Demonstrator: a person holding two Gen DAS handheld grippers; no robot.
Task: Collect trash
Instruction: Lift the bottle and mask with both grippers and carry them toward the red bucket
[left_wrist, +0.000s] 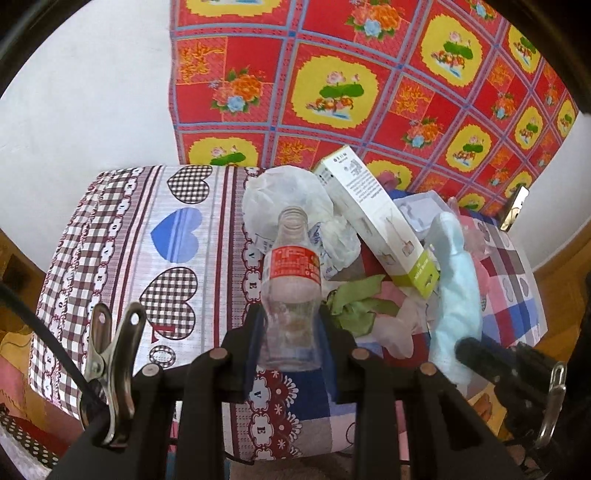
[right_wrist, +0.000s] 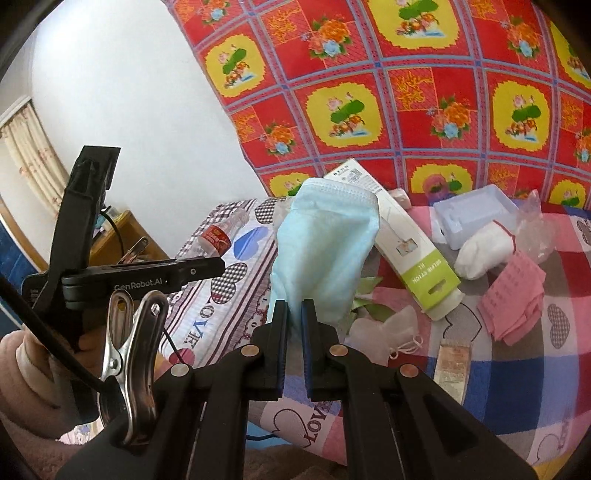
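My left gripper (left_wrist: 290, 317) is shut on a clear plastic bottle (left_wrist: 291, 280) with a red label and no cap, held upright above the patterned bedcover (left_wrist: 110, 240). The same bottle (right_wrist: 221, 232) shows beyond the left gripper in the right wrist view. My right gripper (right_wrist: 294, 308) is shut on a light blue face mask (right_wrist: 321, 254), which hangs up from its pads; that mask (left_wrist: 456, 295) appears at the right of the left wrist view. A white and green carton (right_wrist: 406, 243) lies on the trash pile behind.
On the bedcover lie a crumpled white bag (left_wrist: 288, 192), green paper scraps (left_wrist: 354, 302), a pink folded cloth (right_wrist: 513, 299), a white wad (right_wrist: 480, 251), a clear blue tray (right_wrist: 476, 214) and a small wrapper (right_wrist: 452, 365). A red floral cloth (right_wrist: 406, 92) hangs behind. A hand (right_wrist: 22, 369) grips the left tool.
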